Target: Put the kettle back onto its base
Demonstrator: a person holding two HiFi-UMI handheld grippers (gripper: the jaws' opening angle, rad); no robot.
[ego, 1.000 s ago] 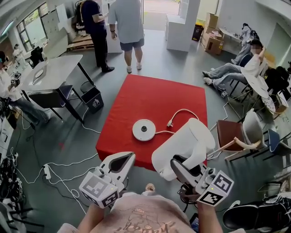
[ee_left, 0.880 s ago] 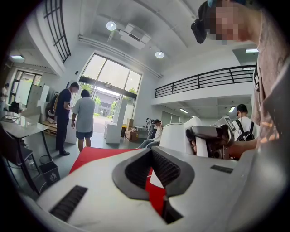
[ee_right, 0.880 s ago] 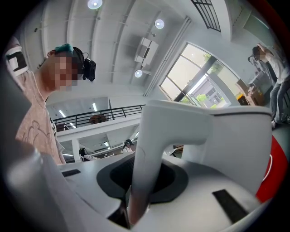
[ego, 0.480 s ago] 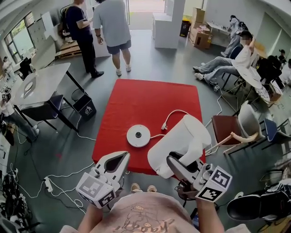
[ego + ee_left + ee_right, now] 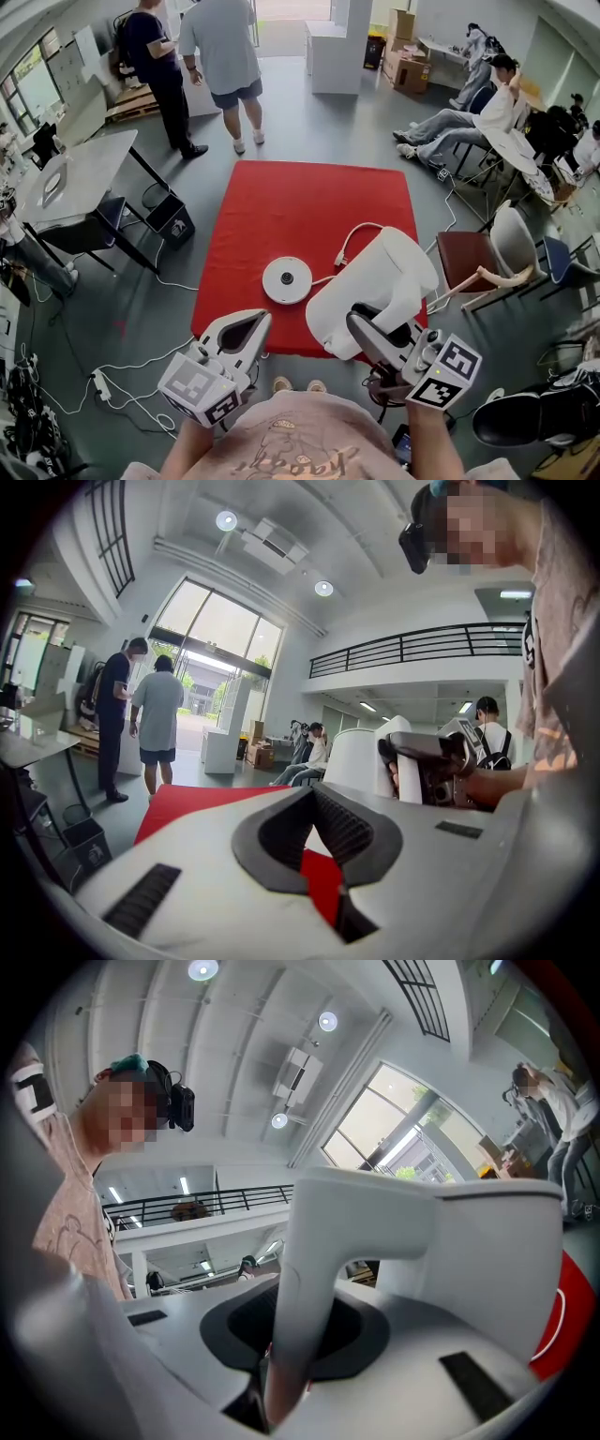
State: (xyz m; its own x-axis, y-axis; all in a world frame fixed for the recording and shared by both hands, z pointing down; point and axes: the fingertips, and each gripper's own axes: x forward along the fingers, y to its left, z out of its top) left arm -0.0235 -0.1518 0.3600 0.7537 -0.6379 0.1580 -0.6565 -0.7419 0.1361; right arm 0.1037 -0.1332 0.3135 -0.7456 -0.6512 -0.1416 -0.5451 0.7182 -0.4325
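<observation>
The white kettle point(image 5: 384, 277) hangs tilted above the near right corner of the red table point(image 5: 309, 206). My right gripper point(image 5: 373, 336) is shut on its handle point(image 5: 305, 1297), and the kettle's body point(image 5: 469, 1251) fills the right gripper view. The round white base point(image 5: 287, 279) lies on the cloth to the kettle's left, and its cord runs to a plug point(image 5: 342, 255). My left gripper point(image 5: 251, 328) is held low in front of the table's near edge, shut and holding nothing. In the left gripper view, the kettle point(image 5: 361, 757) shows beyond the left gripper point(image 5: 317, 803).
Two people point(image 5: 220, 66) stand beyond the table's far edge, and others sit at the far right point(image 5: 487, 103). A brown chair point(image 5: 464, 262) is close to the table's right side. A grey table point(image 5: 66, 178) and a black bin point(image 5: 171, 217) are at the left. Cables point(image 5: 122, 370) lie on the floor.
Both grippers have drifted a little toward the table, the right one still carrying the kettle. The head view has shifted, and the base stays where it was on the cloth.
</observation>
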